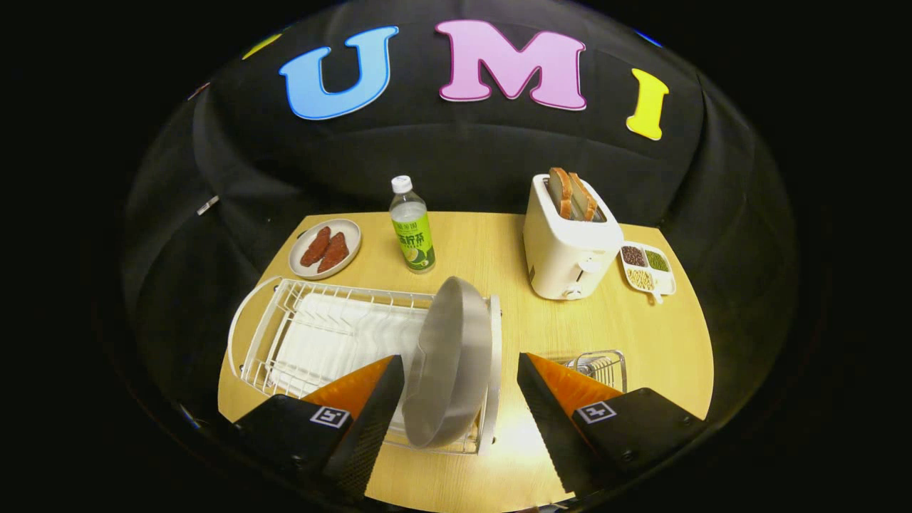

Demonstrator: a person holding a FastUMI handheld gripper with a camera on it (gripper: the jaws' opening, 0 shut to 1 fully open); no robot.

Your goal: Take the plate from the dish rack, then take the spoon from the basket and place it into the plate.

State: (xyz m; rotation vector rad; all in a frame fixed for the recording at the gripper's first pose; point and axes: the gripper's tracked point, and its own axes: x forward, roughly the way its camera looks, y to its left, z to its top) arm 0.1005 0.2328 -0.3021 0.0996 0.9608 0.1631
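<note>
So the whole setup sits on a light wood table (499,242) with a black cloth wall (456,157) draped behind it and dark all around. Along the far side of the table, upper left, there's a small plate with two reddish pieces of food (325,248), then a clear bottle with a green label and white cap (412,224) just right of it, and further right a white toaster (570,246) with two slices of bread sticking out the top. Right next to the toaster on its right is a little divided dish of beans (647,268). Lower left of the middle is the white wire dish rack (313,335) over a white tray, and the grey plate (449,363) is standing on edge at the rack's right end, leaning a bit. To the right of the rack, low in the picture, there's a small wire basket (602,367), mostly hidden behind the right finger; can't really make out the spoon in it. The gripper (459,399) looks down at the table from above, fingers spread wide open, one on each side of the plate. The left finger looks right up against the plate's edge, the right one is well clear of it, so it's not clamping anything
</note>
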